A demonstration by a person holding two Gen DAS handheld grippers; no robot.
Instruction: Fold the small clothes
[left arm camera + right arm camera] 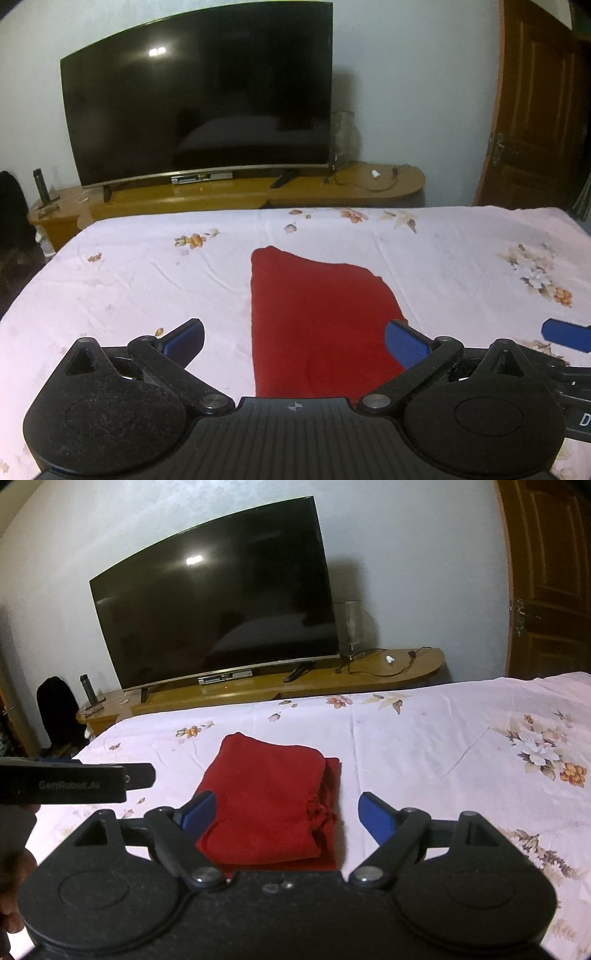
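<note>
A small red garment (317,317) lies folded on the bed's pale floral sheet (147,273). In the right wrist view the red garment (262,805) shows as a folded stack with a lower layer sticking out on its right. My left gripper (295,341) is open and empty, held just above the garment's near edge. My right gripper (286,812) is open and empty over the garment's near part. A blue pad of the right gripper (565,334) shows at the right edge of the left wrist view. The left gripper's body (74,782) shows at the left of the right wrist view.
A large dark TV (199,96) stands on a low wooden stand (258,192) beyond the bed's far edge. A cable (369,181), a dark bottle (40,184) and a glass jar (349,627) are on the stand. A brown door (535,103) is at the right.
</note>
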